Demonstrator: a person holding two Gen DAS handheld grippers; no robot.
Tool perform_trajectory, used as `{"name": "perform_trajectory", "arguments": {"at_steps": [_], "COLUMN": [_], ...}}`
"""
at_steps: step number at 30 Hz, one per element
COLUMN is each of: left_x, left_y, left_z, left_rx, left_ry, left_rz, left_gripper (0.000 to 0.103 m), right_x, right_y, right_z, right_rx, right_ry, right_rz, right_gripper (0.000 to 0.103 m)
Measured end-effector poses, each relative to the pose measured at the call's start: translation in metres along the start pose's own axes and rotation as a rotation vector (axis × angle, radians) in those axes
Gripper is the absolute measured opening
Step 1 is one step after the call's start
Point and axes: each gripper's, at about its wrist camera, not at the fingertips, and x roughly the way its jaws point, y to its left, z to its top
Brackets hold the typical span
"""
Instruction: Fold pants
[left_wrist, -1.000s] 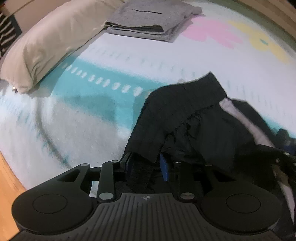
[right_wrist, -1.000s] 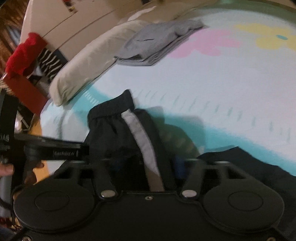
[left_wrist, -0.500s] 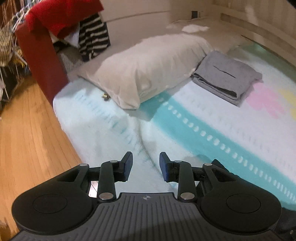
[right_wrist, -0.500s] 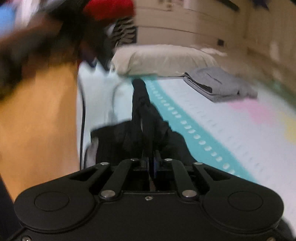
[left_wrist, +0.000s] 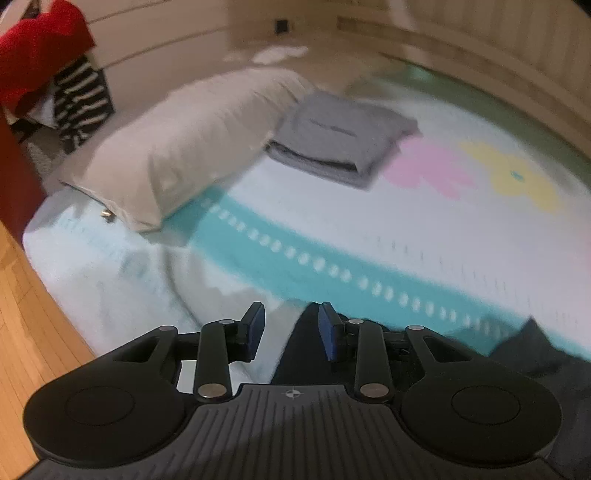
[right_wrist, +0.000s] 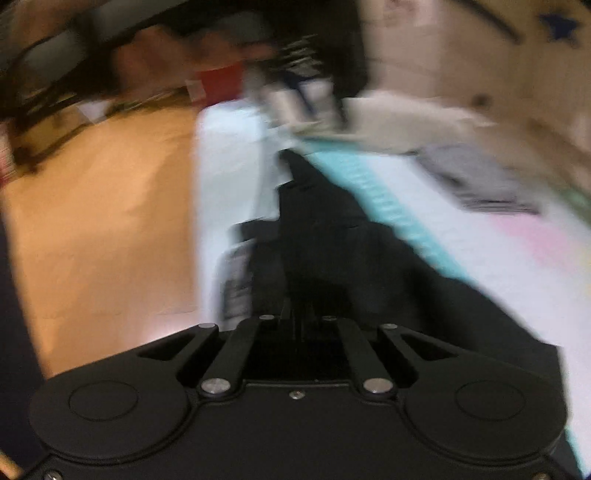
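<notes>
On bedspread: black pants bunched, clamped in right gripper; left gripper apart, empty.

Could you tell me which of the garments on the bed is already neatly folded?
The grey garment beside the pillow is; it lies in a flat squared stack, while the black pants are still rumpled.

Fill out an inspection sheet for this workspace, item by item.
Surface: bed cover, white with a teal band and flower prints.
Job's things: black pants spread along the bed's near edge.
Clutter: beige pillow; folded grey garment.
Grippers: left gripper jaws apart, nothing between them; right gripper shut on the pants.
Cables: nothing seen.
Surroundings: wooden floor; red fabric and striped fabric beyond the bed.
</notes>
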Motion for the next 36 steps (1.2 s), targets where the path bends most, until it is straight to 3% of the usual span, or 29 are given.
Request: {"name": "perform_trajectory", "arguments": {"at_steps": [4,6,7,9,11,15,18,20,23,28,30,31,32,34,36], "left_x": [0.028,0.043,0.051,0.066,0.07,0.065,0.063,0.062,0.059,0.056,0.054,0.052,0.051,0.045,0.034], "left_y": [-0.015,-0.021,-0.023,-0.026,-0.029,-0.038,-0.044,-0.046,-0.044,-0.048,-0.05,-0.049,-0.047,-0.039,-0.033], "left_z": [-0.016,-0.026,-0.031,-0.039,-0.045,-0.054,-0.06,-0.062,-0.065,-0.068,-0.07,-0.069,-0.068,-0.062,-0.053], "left_rx": [0.047,0.067,0.076,0.098,0.133,0.202,0.242,0.229,0.185,0.188,0.19,0.176,0.155,0.092,0.023], "left_ry": [0.131,0.193,0.226,0.281,0.285,0.291,0.292,0.299,0.312,0.32,0.317,0.309,0.301,0.263,0.192], "left_rz": [-0.052,-0.063,-0.062,-0.046,-0.023,0.015,0.052,0.068,0.075,0.097,0.101,0.101,0.096,0.08,0.057], "left_gripper": [0.032,0.032,0.032,0.031,0.032,0.032,0.032,0.032,0.033,0.034,0.033,0.033,0.033,0.033,0.033], "right_x": [-0.008,-0.022,-0.033,-0.053,-0.07,-0.086,-0.074,-0.066,-0.045,-0.015,-0.018,-0.019,-0.021,-0.03,-0.036], "right_y": [0.014,-0.001,-0.015,-0.043,-0.079,-0.158,-0.202,-0.213,-0.221,-0.223,-0.221,-0.216,-0.208,-0.184,-0.162], "right_z": [-0.008,-0.009,-0.009,-0.009,-0.013,-0.033,-0.044,-0.057,-0.069,-0.077,-0.08,-0.081,-0.08,-0.076,-0.073], "right_rx": [-0.074,-0.009,0.044,0.153,0.279,0.497,0.529,0.548,0.614,0.59,0.583,0.554,0.508,0.37,0.259], "right_ry": [-0.009,-0.008,-0.026,-0.064,-0.09,-0.11,-0.022,0.013,0.041,0.061,0.052,0.053,0.064,0.05,0.064], "right_rz": [-0.05,-0.028,-0.004,0.009,-0.016,-0.15,-0.264,-0.265,-0.191,-0.172,-0.173,-0.168,-0.18,-0.218,-0.193], "right_gripper": [0.011,0.027,0.041,0.048,0.053,0.055,0.056,0.056,0.056,0.058,0.053,0.013,0.006,0.006,0.006]}}
